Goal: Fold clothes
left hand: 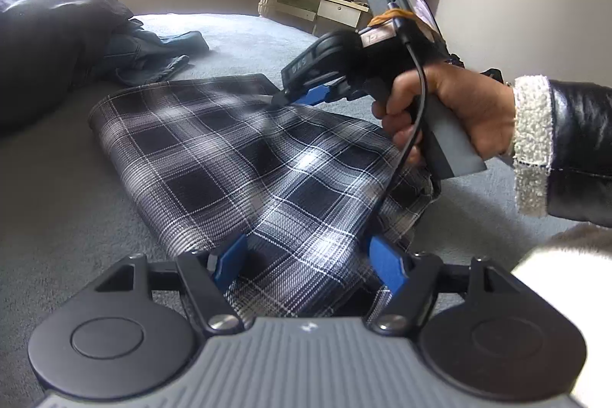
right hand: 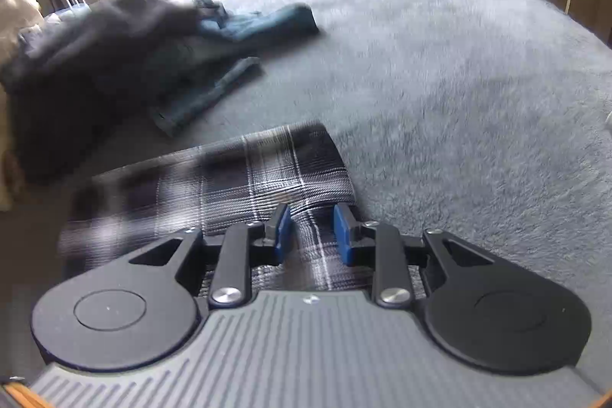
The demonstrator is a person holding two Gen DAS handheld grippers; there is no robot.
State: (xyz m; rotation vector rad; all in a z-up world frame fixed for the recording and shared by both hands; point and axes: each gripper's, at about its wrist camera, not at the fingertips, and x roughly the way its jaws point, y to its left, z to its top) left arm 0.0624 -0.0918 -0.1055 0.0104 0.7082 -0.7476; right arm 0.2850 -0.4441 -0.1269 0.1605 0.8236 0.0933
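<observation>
We see the plaid garment (left hand: 244,155) lying partly folded on the grey carpet (left hand: 57,201). Our left hand-held gripper (left hand: 306,259) stands open over its near edge, plaid cloth between the blue pads, untouched. The right hand-held gripper (right hand: 311,230) (held in a hand (left hand: 455,117) with a fleece cuff) sits narrowly parted above the cloth; whether it pinches fabric, we cannot tell. Dark clothes (right hand: 95,64) lie heaped beyond
</observation>
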